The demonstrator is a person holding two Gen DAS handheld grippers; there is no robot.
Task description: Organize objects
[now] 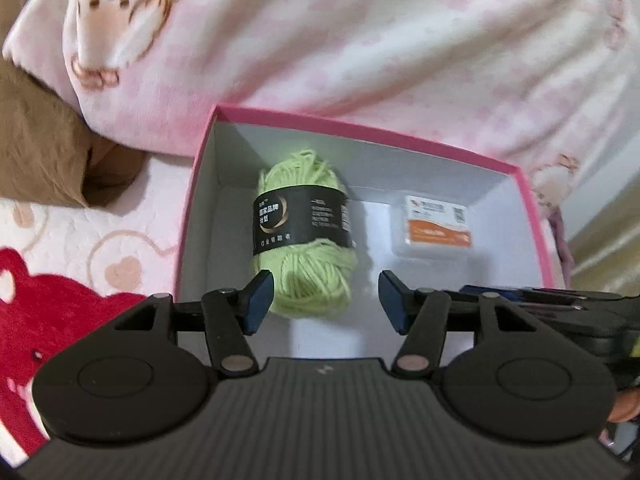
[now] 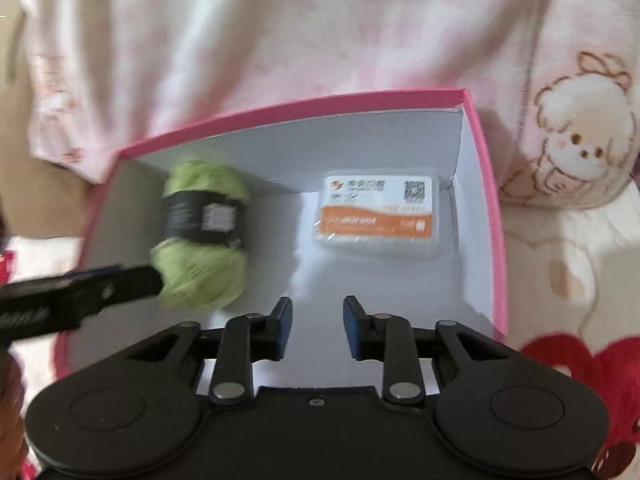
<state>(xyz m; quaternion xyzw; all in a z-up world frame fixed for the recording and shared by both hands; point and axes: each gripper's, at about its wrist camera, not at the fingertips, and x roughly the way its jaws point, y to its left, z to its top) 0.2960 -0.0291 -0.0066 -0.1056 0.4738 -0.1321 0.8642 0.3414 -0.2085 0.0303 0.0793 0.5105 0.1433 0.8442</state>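
Note:
A pink box (image 1: 360, 128) with a white inside lies open on a bed. In it lie a light green yarn skein (image 1: 308, 232) with a black band and a clear plastic case (image 1: 438, 226) with an orange and white label. My left gripper (image 1: 326, 302) is open and empty, just in front of the skein's near end. My right gripper (image 2: 318, 326) is open and empty, hovering over the box floor, short of the case (image 2: 378, 216). The skein (image 2: 204, 236) is to its left, with the left gripper's finger (image 2: 100, 286) touching it. The box rim (image 2: 486, 184) shows there too.
A pink fleece blanket with bunny prints (image 1: 360, 40) is bunched behind the box. A brown pillow (image 1: 40, 144) lies at the left. The bedsheet has red bear (image 1: 44, 312) and heart (image 2: 592, 364) prints beside the box.

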